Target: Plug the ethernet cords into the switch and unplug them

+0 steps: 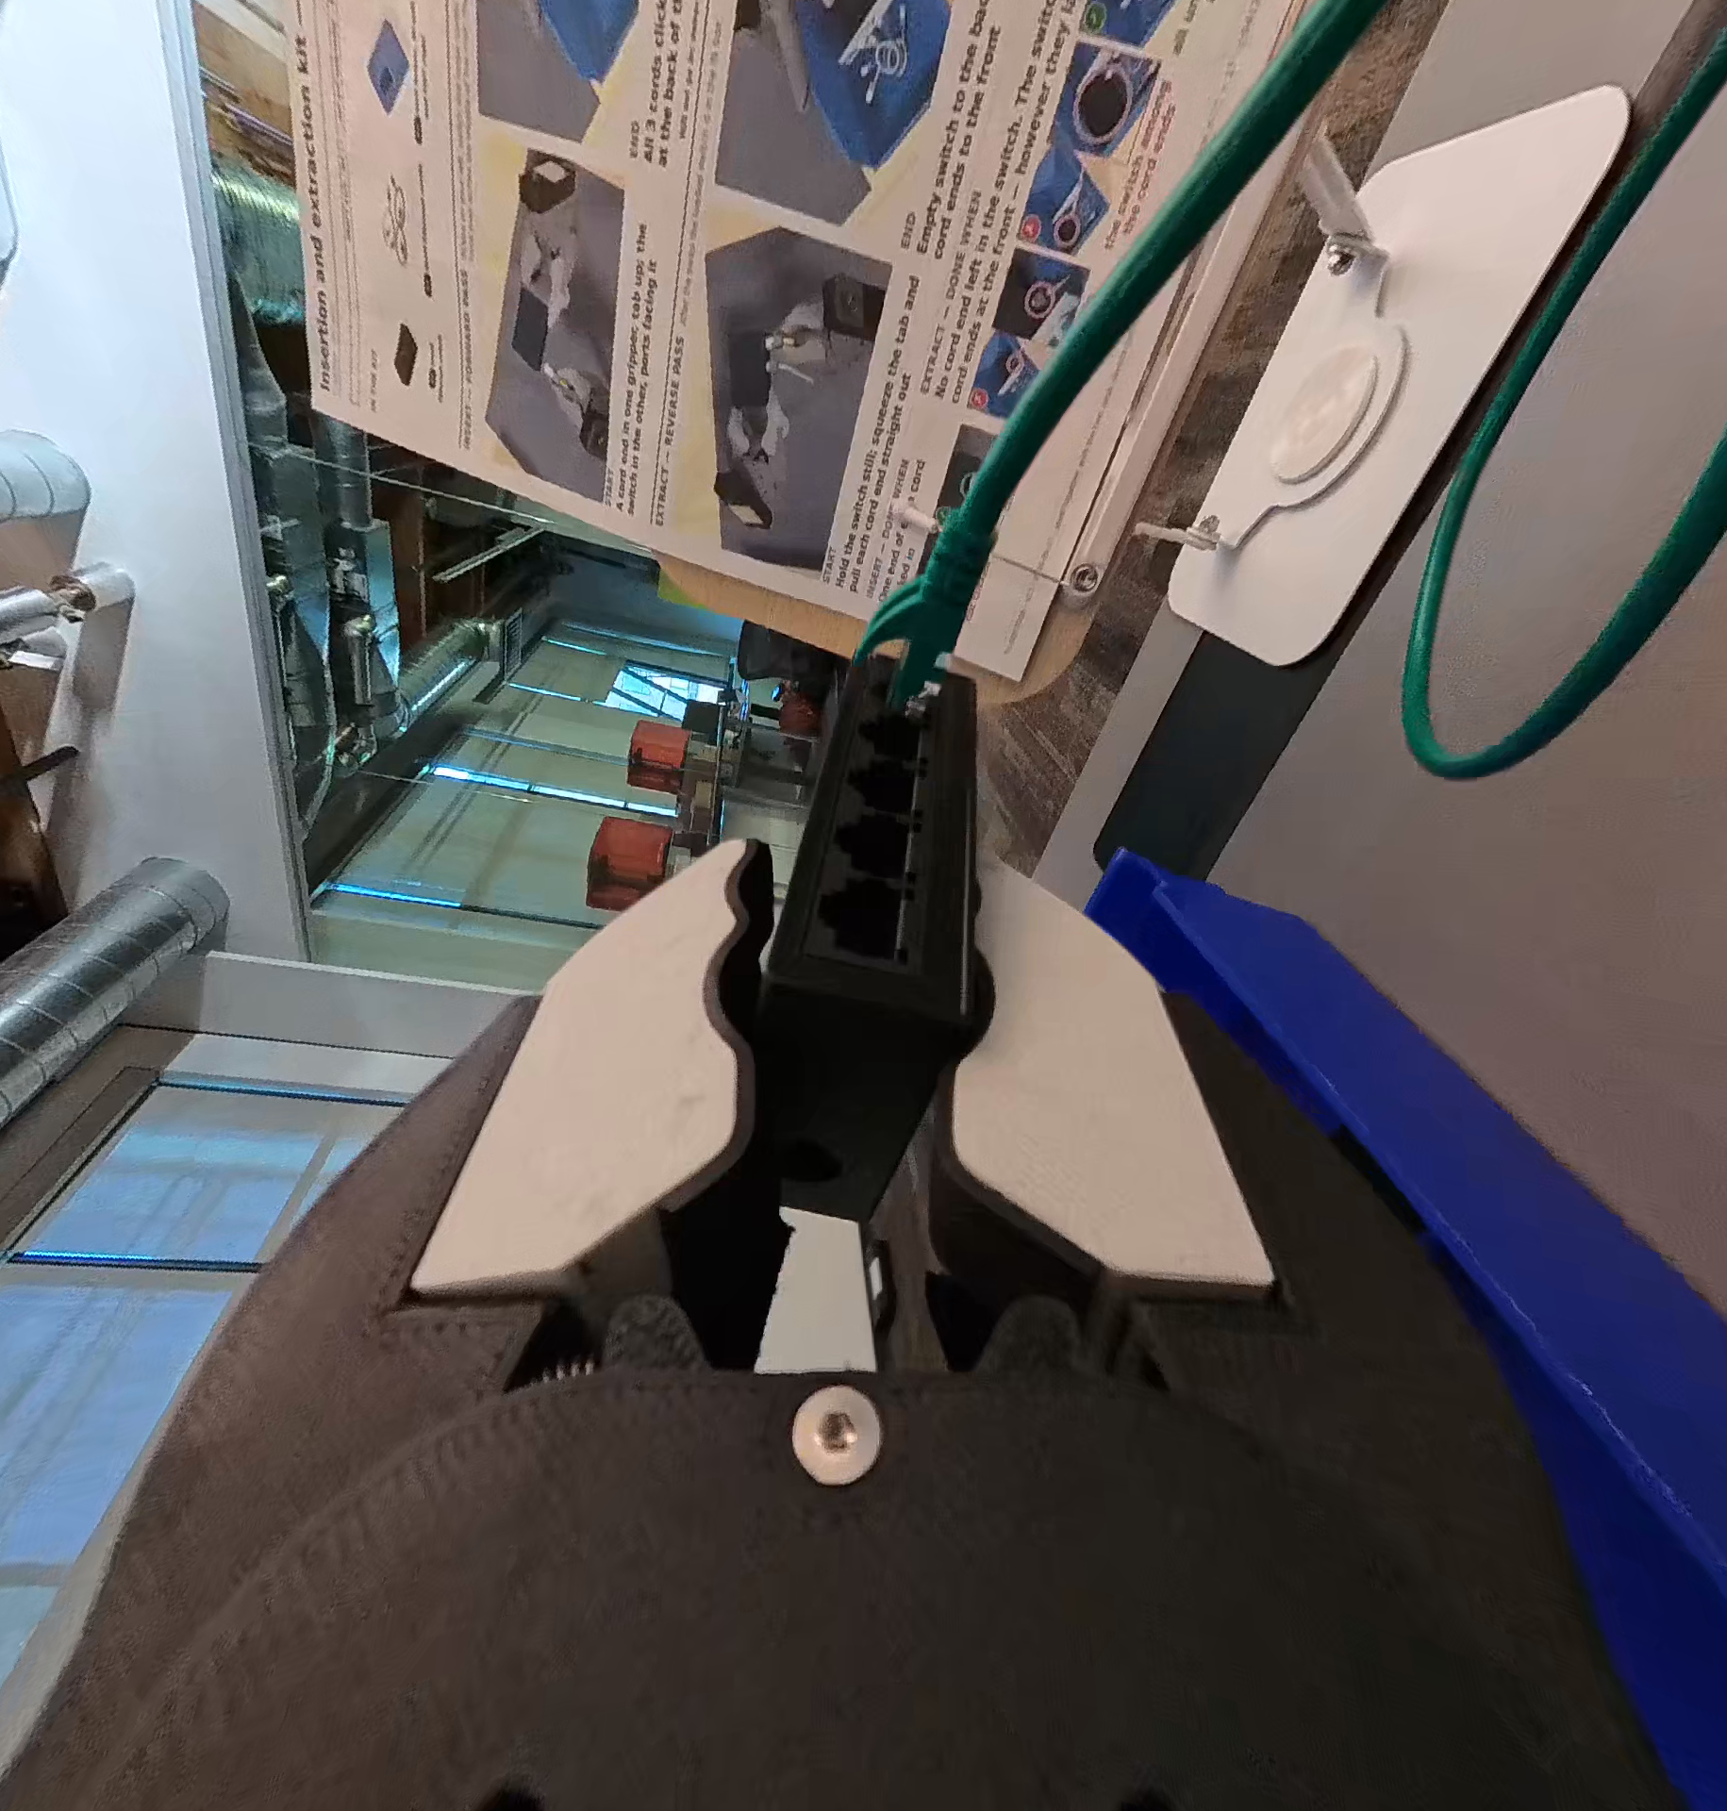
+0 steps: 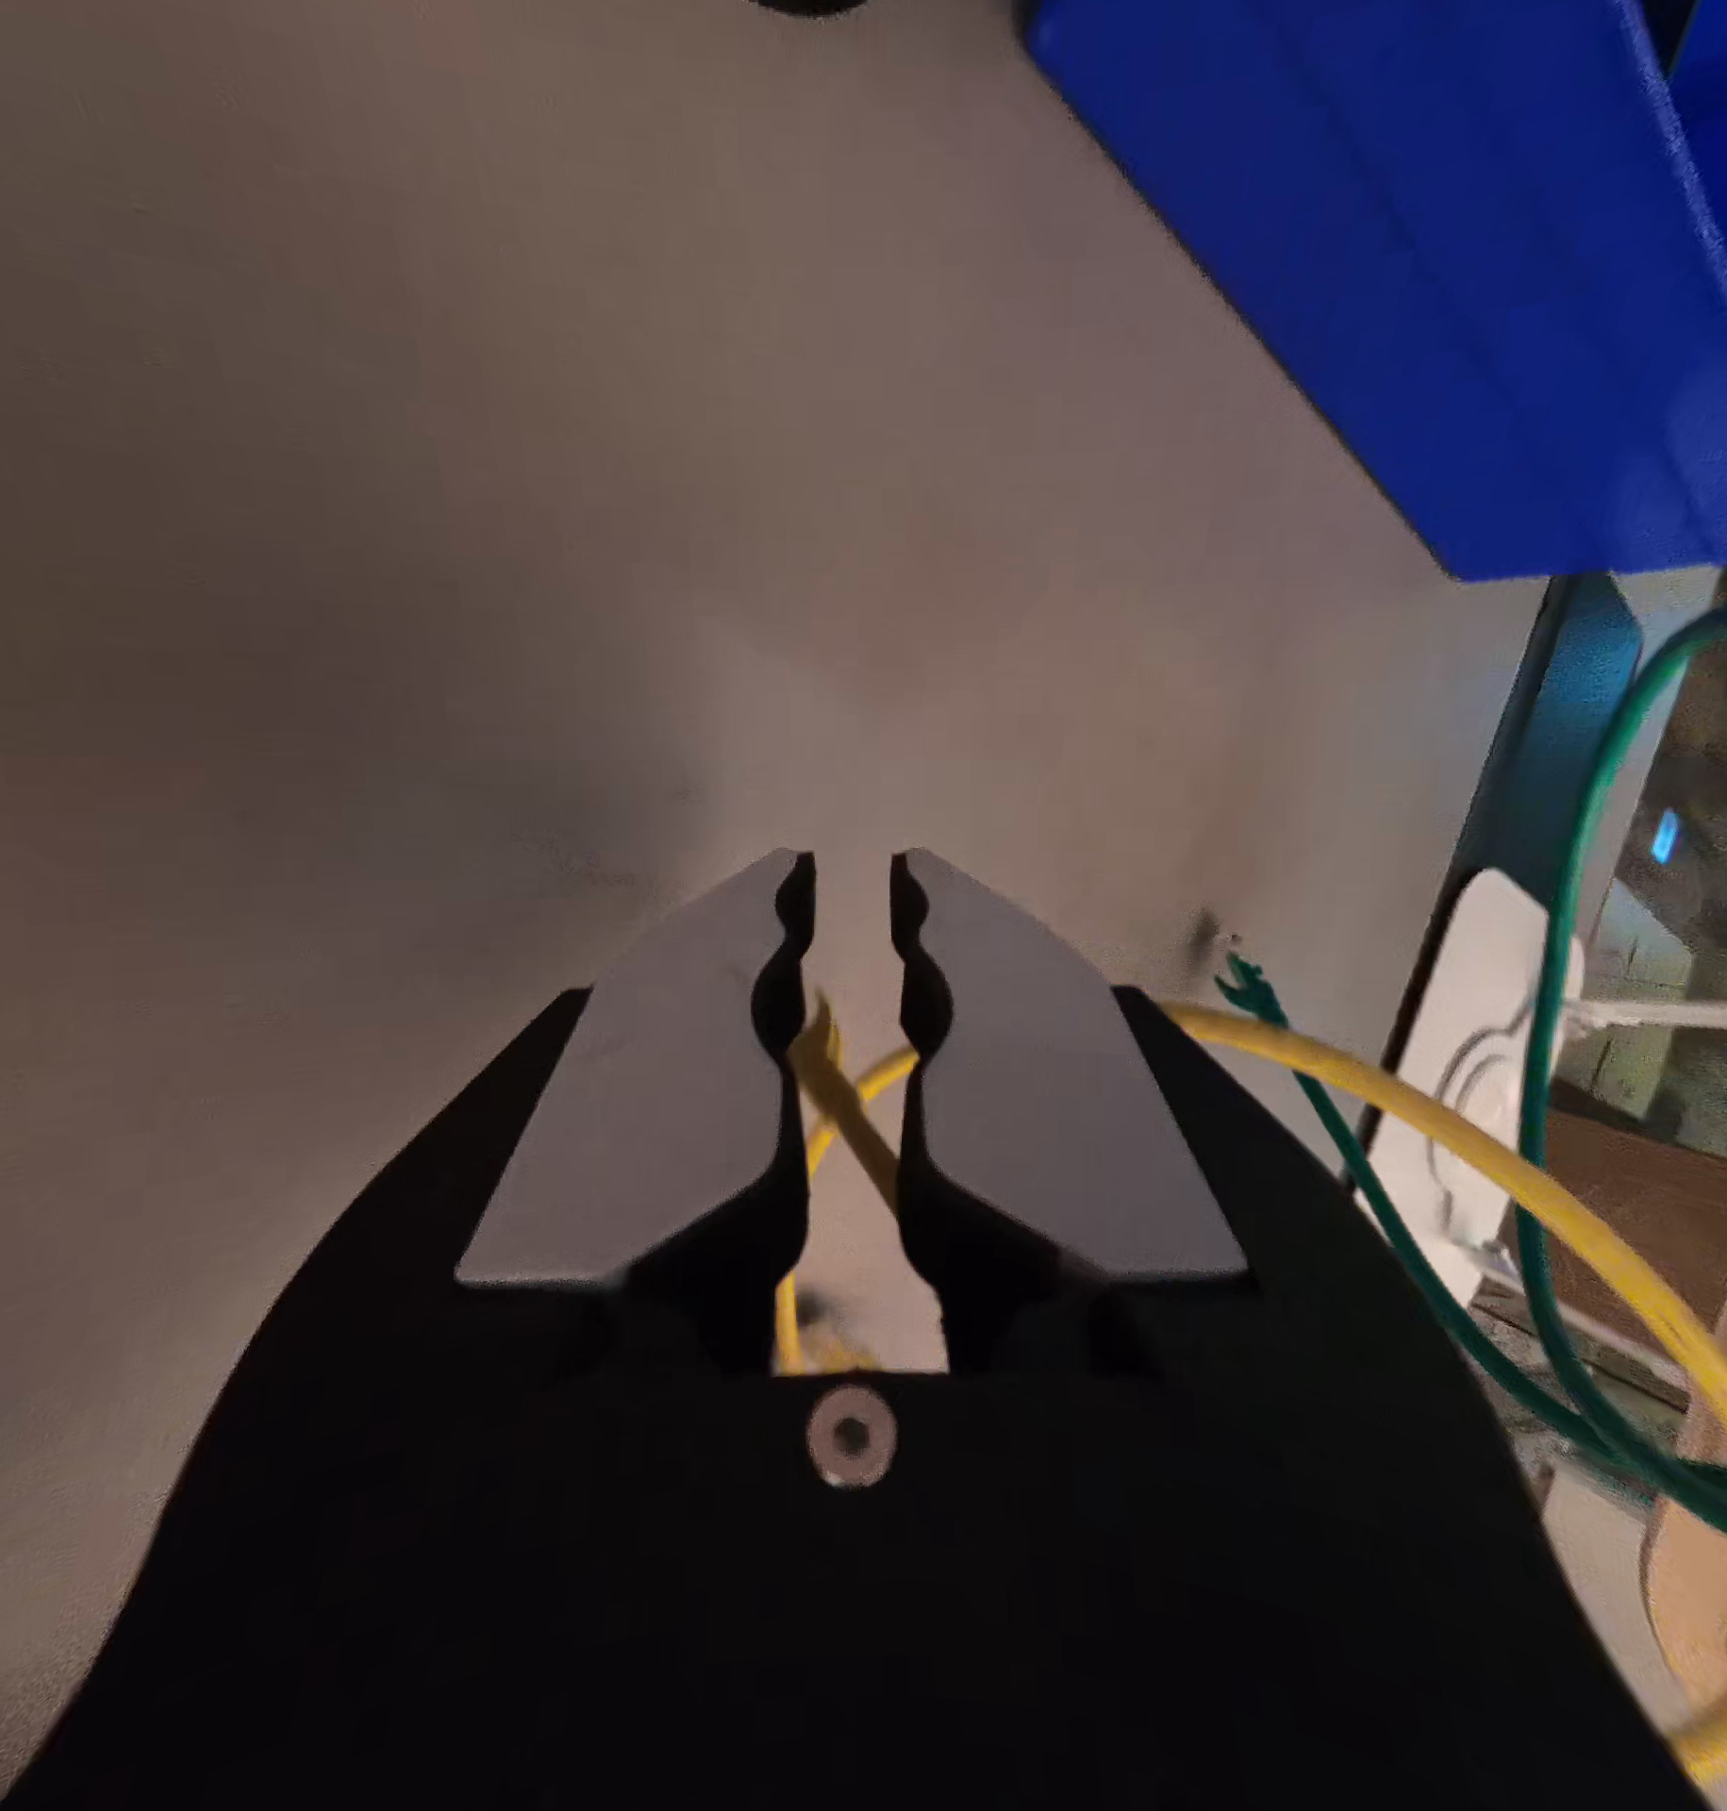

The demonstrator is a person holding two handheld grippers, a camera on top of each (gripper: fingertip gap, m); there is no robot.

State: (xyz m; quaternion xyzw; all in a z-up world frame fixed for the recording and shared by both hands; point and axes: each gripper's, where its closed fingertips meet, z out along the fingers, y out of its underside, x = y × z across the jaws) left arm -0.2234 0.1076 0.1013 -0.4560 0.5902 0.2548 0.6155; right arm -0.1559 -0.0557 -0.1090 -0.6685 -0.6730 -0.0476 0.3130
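Observation:
My left gripper (image 1: 869, 882) is shut on a black ethernet switch (image 1: 864, 1000) and holds it in the air, tilted, with its row of ports in view. A green ethernet cord (image 1: 1114, 294) is plugged into the farthest port; the nearer ports are empty. The cord loops away to the right. My right gripper (image 2: 852, 862) hangs over the grey table (image 2: 448, 490) with its jaws slightly apart. The plug end of a yellow cord (image 2: 825, 1053) shows in the gap between the fingers, lying below them. A loose green plug (image 2: 1246, 975) lies to the right.
A blue bin (image 1: 1427, 1127) stands on the table; it also shows in the right wrist view (image 2: 1427, 245). A printed instruction sheet (image 1: 644, 245) and a white mounting plate (image 1: 1378, 372) are at the table's far edge. Yellow (image 2: 1427, 1117) and green (image 2: 1565, 980) cords loop at the right. One gripper's finger ends stand about 25 cm off the other's.

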